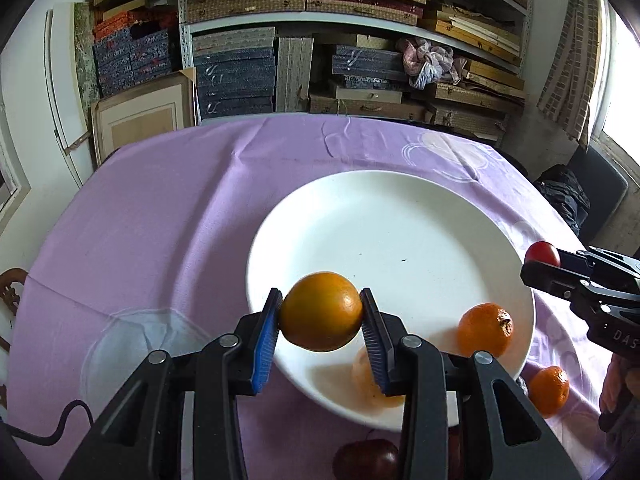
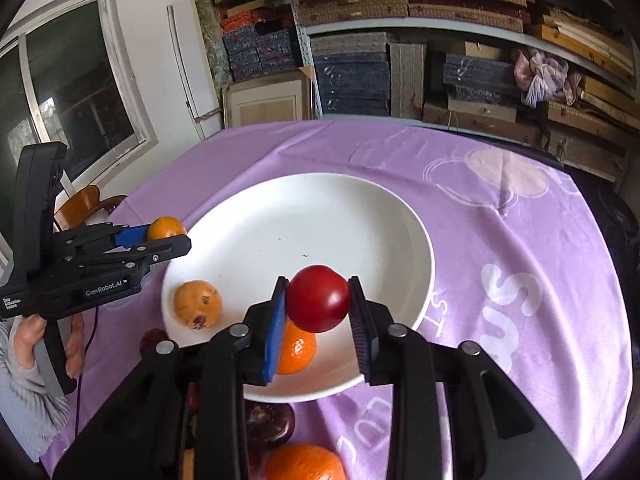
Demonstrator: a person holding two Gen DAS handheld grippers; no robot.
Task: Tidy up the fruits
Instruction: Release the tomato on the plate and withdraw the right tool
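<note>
Two grippers, both loaded. Left gripper [image 1: 321, 312] clamped on an orange [image 1: 321, 311], held above the white plate [image 1: 400, 220] at its 7 o'clock rim. Right gripper [image 2: 319, 300] clamped on a red fruit [image 2: 319, 298] over the plate's 5 o'clock side. Tangerine [image 1: 485, 329] and a pale spotted fruit [image 2: 197, 304] sit on the plate; another tangerine [image 1: 549, 390] and dark red fruit [image 2: 269, 424] lie on the purple-clothed surface [image 1: 160, 208] near its rim.

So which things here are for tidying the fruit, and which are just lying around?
For the job:
- orange in the left gripper
- red fruit in the right gripper
- white plate
- mandarin on the plate
- mandarin on the cloth

Just lying about:
- stacked boxes on the shelves
- bundled cloth
- wooden chair
</note>
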